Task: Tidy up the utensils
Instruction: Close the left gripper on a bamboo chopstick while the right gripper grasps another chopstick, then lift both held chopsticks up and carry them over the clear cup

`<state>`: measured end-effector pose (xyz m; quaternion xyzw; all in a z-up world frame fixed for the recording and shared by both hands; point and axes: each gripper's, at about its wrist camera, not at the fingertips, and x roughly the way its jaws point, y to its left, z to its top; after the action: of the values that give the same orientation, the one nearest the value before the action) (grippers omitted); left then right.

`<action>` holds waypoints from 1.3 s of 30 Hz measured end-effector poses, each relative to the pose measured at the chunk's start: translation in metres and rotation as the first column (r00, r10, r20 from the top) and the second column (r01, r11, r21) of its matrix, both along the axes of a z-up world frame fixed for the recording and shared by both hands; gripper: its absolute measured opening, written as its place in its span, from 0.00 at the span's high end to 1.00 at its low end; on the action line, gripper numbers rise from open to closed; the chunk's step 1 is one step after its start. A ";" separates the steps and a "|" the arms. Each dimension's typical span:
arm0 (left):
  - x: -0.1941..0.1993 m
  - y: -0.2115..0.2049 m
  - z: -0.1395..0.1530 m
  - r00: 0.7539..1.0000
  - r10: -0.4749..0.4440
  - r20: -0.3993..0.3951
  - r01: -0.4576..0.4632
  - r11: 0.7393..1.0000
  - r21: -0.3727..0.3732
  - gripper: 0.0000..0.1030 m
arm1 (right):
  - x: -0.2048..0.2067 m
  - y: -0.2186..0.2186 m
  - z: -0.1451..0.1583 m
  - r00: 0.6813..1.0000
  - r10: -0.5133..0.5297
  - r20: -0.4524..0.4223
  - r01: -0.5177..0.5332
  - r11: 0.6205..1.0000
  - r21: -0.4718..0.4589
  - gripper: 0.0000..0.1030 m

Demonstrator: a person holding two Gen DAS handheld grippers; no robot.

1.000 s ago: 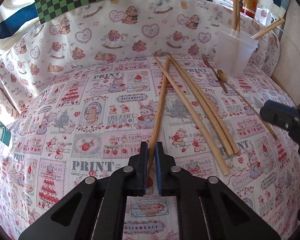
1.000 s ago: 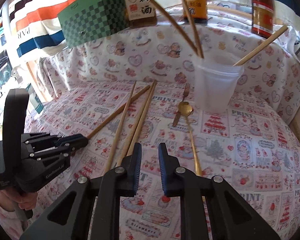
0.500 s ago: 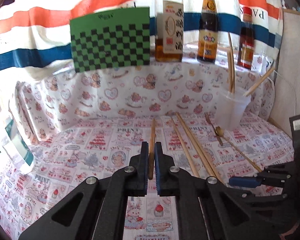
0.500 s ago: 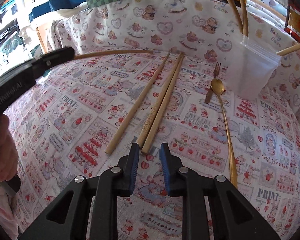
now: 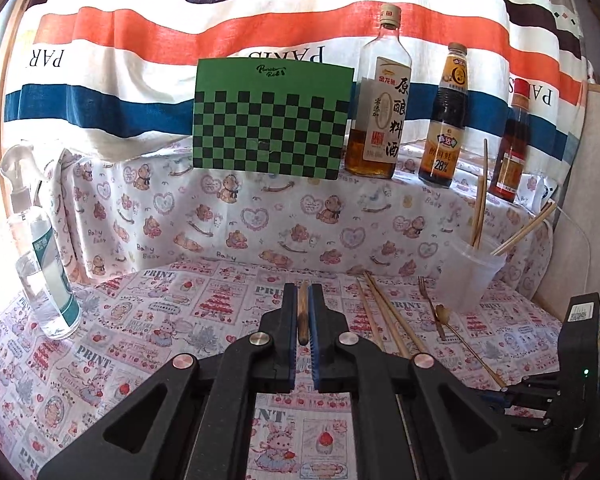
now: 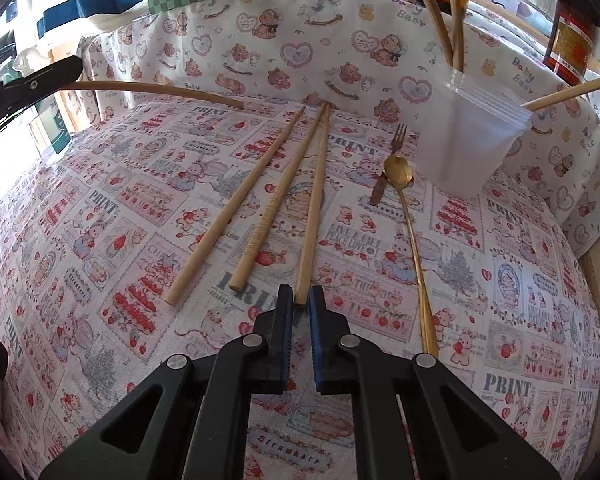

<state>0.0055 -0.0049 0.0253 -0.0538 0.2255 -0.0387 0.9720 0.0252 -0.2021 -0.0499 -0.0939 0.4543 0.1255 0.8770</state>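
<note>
A: What does the left claw (image 5: 303, 312) have?

B: It is pinching one wooden chopstick (image 5: 302, 312) between its blue pads, lifted clear of the table (image 5: 148, 332). From the right wrist view that same stick (image 6: 152, 90) reaches in from the left, up in the air.

A: And the right claw (image 6: 300, 302)?

B: Its jaws are closing around the near end of another chopstick (image 6: 314, 208), which lies on the patterned cloth (whether the pads press it yet I cannot tell). Two more chopsticks (image 6: 240, 208) lie just to its left, fanning apart toward the camera.

A: Where do the utensils go?

B: A clear plastic cup (image 6: 472, 144) stands at the back right with three chopsticks (image 6: 454, 12) already leaning in it. A gold spoon (image 6: 404, 192) and a small fork (image 6: 390, 160) lie right in front of the cup, the spoon's bowl overlapping the fork's handle.

A: Anything crowding the way?

B: Behind the table, on a cloth-covered ledge, stand a green checkered box (image 5: 270, 118) and three bottles (image 5: 380, 100) (the cup sits just below the rightmost). A spray bottle (image 5: 40, 256) stands at the far left of the table, well apart from the cup.
</note>
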 end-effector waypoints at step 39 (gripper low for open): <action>-0.026 0.008 0.020 0.989 -0.031 0.145 0.045 0.995 -0.091 0.96 | -0.088 -0.097 0.127 0.755 -0.369 0.542 0.026 0.843 0.538 0.93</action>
<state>-0.0202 0.0031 0.0453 -0.0923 0.1539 -0.0716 0.9811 -0.0625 -0.2994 0.0769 0.1499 0.0958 0.1029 0.9787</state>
